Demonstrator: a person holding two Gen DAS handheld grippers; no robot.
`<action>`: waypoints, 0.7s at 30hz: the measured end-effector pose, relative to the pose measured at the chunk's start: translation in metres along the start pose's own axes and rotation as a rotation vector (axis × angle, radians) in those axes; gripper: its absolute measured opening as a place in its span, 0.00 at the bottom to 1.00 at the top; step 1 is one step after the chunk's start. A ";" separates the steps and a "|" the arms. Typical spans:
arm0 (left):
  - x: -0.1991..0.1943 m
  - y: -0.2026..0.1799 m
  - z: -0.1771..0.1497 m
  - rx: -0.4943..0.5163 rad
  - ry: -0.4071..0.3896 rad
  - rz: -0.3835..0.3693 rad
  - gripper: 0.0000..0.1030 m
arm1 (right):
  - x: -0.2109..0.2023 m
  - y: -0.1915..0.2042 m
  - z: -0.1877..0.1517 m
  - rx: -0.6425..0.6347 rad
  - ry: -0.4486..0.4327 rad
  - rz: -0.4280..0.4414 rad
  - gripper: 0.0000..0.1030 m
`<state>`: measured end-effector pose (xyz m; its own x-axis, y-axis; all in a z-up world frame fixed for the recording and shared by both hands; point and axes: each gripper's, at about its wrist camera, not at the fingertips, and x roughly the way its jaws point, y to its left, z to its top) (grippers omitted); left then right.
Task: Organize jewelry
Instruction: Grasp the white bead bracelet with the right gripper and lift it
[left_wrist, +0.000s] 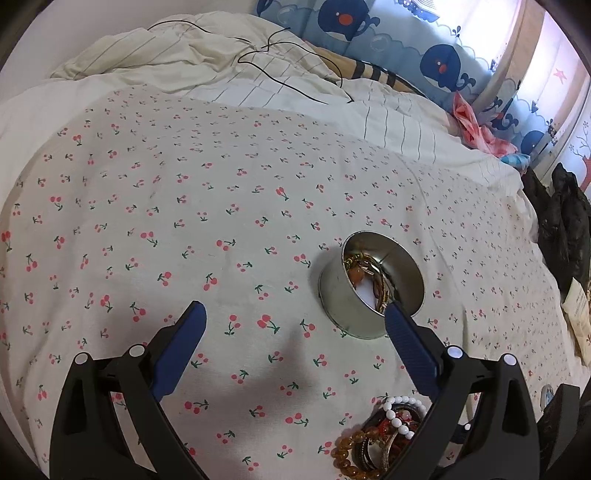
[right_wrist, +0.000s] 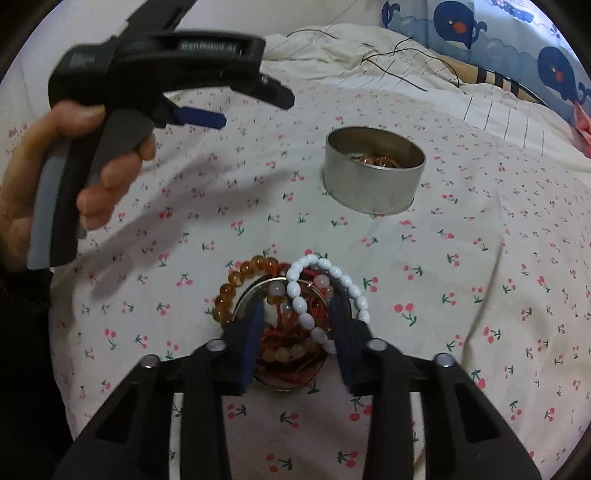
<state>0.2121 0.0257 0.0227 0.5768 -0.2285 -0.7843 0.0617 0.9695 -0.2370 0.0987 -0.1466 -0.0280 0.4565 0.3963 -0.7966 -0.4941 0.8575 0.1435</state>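
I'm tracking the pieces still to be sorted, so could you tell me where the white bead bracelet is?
In the right wrist view the white bead bracelet lies on the jewelry pile in front of the metal tin, beside the amber bead bracelet.

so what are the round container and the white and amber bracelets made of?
Round container: looks like thin bare metal, brushed dull-silver wall, and the inside reflects its contents.
White bracelet: opaque glossy oval beads, maybe glass, plastic or stone; can't tell.
Amber bracelet: translucent orange-brown round beads with bright highlights, probably resin, glass or amber.
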 end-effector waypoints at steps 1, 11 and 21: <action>0.000 0.000 0.000 0.000 0.000 0.000 0.91 | -0.001 0.000 0.001 0.008 -0.001 0.000 0.17; 0.001 -0.001 -0.001 -0.001 0.006 -0.004 0.91 | -0.013 -0.027 0.006 0.144 -0.076 0.022 0.09; 0.010 -0.034 -0.022 0.230 0.143 -0.065 0.91 | -0.024 -0.100 0.000 0.466 -0.117 -0.074 0.09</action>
<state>0.1979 -0.0112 0.0103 0.4458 -0.2855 -0.8484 0.2878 0.9432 -0.1662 0.1369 -0.2421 -0.0232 0.5710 0.3400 -0.7472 -0.0855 0.9299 0.3578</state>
